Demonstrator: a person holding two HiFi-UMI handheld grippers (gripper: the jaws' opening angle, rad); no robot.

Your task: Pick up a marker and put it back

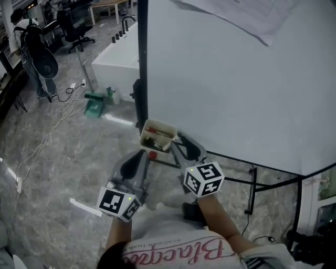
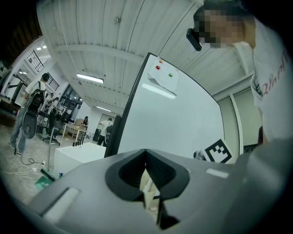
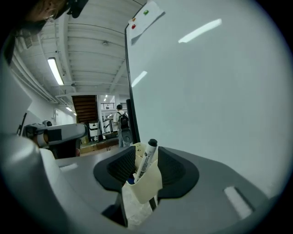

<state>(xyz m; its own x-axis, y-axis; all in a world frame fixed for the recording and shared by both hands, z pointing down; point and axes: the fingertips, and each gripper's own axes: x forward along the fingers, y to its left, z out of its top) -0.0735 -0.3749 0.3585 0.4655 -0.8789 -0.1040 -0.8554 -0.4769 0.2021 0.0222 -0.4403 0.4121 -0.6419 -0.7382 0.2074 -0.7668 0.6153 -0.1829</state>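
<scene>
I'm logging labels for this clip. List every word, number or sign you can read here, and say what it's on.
No text here reads clearly.
Shirt: pink script lettering, upside down and cut off; unreadable.
Marker: dark print on the barrel, too small to read.
Paper on the whiteboard: blurred.
Cubes: black-and-white square patterns, no words.
</scene>
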